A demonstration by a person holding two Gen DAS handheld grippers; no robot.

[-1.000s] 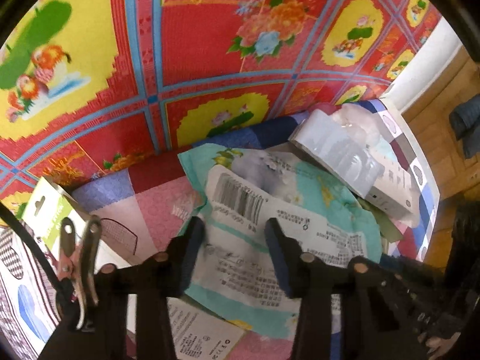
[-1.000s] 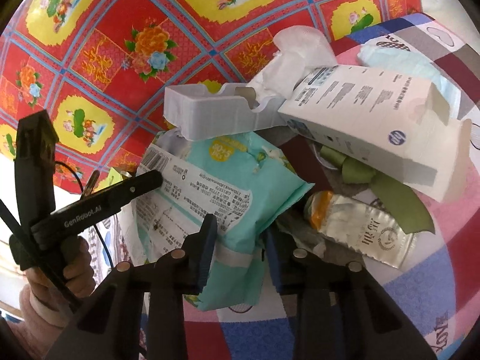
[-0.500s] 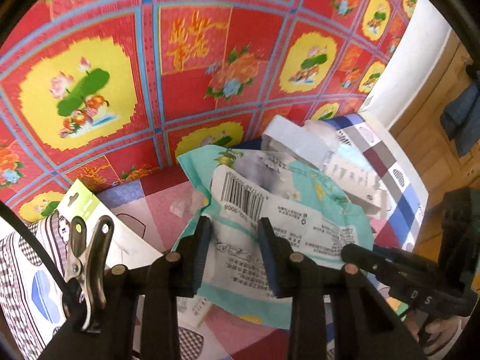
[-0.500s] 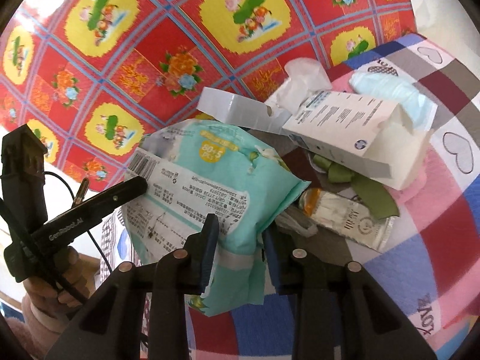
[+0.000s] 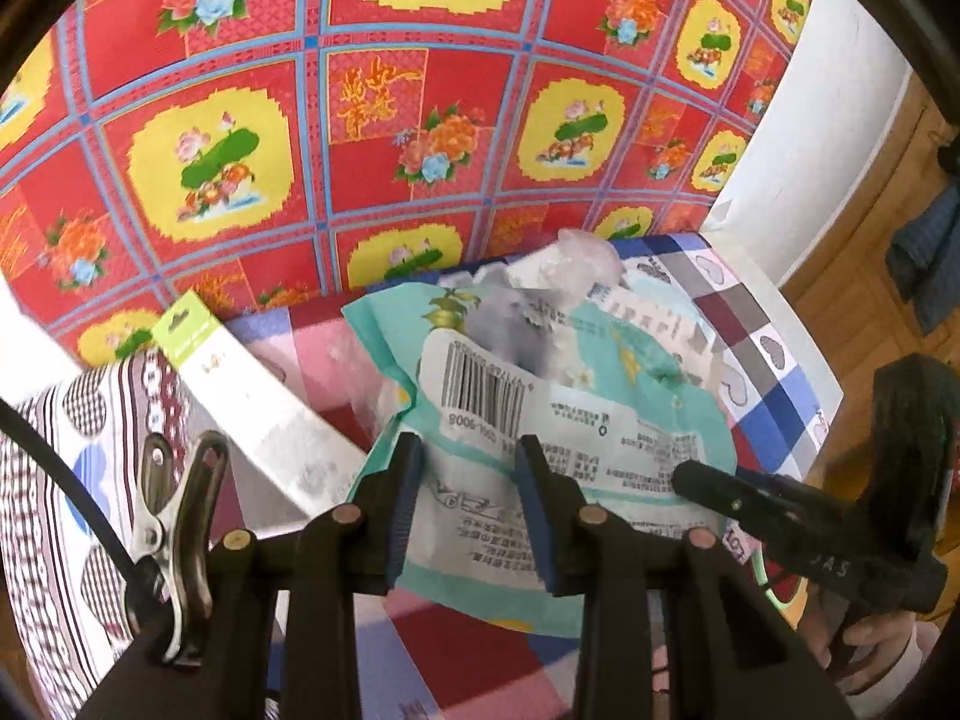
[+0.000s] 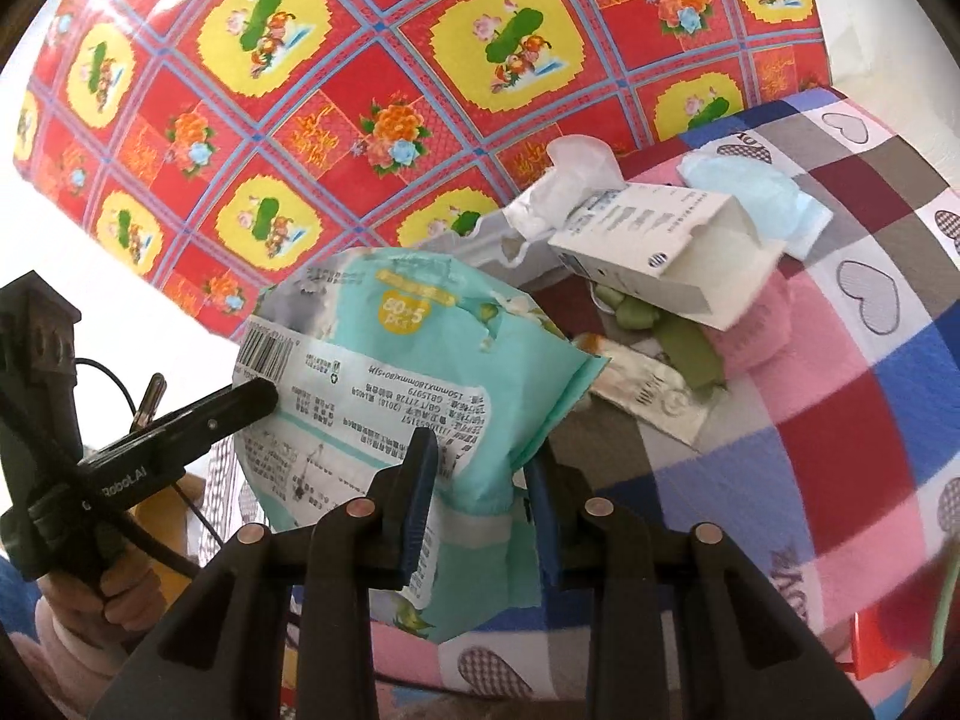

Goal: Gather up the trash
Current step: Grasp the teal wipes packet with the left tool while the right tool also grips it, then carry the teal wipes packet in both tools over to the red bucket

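Note:
A teal wet-wipes pack (image 5: 540, 396) with a white barcode label hangs lifted above the checked bed cover (image 6: 840, 390). Both grippers hold it. My left gripper (image 5: 468, 480) is shut on the pack's near edge, at the label. My right gripper (image 6: 480, 480) is shut on the pack's (image 6: 408, 360) lower teal corner. Each gripper also shows in the other's view: the right gripper (image 5: 690, 474) at the pack's right side, the left gripper (image 6: 258, 399) at its barcode end. Behind the pack lie a white carton (image 6: 660, 246), a crumpled tissue (image 6: 570, 174) and a foil wrapper (image 6: 648, 396).
A red flowered cloth (image 5: 420, 120) stands as a wall behind the bed. A long white and green box (image 5: 240, 384) lies at the left. A pale blue mask (image 6: 750, 198) and green scraps (image 6: 660, 330) lie by the carton. Wooden floor (image 5: 870, 240) shows past the bed's right edge.
Both grippers have risen and drawn back with the wipes pack, lifting it off the pile. The left jaws closed a little on it. The carton and other litter stay on the bed.

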